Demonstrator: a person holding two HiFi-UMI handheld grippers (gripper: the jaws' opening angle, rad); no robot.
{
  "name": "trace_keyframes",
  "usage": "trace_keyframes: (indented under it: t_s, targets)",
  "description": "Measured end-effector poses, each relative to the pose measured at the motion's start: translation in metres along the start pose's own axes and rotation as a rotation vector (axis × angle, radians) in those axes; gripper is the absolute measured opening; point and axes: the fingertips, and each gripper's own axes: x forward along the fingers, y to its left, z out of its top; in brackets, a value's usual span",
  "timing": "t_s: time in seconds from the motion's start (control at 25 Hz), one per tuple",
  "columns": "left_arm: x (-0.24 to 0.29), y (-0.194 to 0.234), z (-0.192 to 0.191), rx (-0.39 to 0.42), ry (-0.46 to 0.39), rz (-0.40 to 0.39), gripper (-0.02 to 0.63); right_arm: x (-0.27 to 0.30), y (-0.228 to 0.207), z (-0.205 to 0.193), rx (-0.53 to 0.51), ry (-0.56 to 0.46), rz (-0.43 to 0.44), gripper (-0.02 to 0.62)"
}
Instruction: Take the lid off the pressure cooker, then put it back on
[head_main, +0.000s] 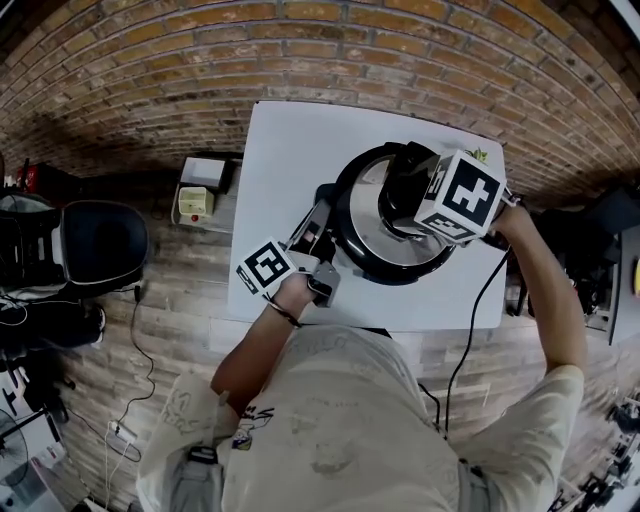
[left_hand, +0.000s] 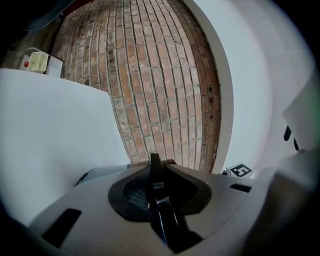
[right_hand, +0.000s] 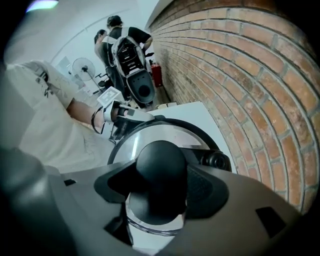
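The table (head_main: 290, 150) is white, the lid (right_hand: 145, 137) silver with a black knob (right_hand: 161, 165), the handle (left_hand: 162, 215) black. The left hand-held gripper (left_hand: 156, 167) and right hand-held gripper (right_hand: 160, 187) are grey with black-and-white square markers (head_main: 470, 195). The floor (head_main: 150, 60) is reddish-brown brick.

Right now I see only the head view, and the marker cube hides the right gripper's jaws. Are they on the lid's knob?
Observer: Yes. In the right gripper view, the right gripper is shut on the black knob, with a pad on each side.
Operator: And the left gripper?
Observer: The left gripper view shows the left gripper shut on a thin black side handle of the cooker, seen edge-on.
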Motion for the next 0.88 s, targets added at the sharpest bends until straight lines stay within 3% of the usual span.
trace_keyframes:
  t_s: [0.2,0.32,0.52,0.88]
  targets:
    - [0.006,-0.009,-0.003,-0.055,0.008,-0.073,0.089,0.001,0.005,-0.001,-0.215,0.066,0.048,0.306]
    - [0.004,-0.005,-0.003,-0.026,0.028,-0.045,0.087,0.000,0.006,-0.002,-0.292,0.115,0.057,0.314]
    - [0.001,-0.001,-0.002,-0.004,0.046,-0.030,0.087,0.000,0.015,-0.004,-0.395,0.154,0.090,0.321]
    - [0.003,-0.009,-0.002,-0.065,0.045,-0.079,0.087,0.001,0.018,-0.004,-0.519,0.216,0.092,0.331]
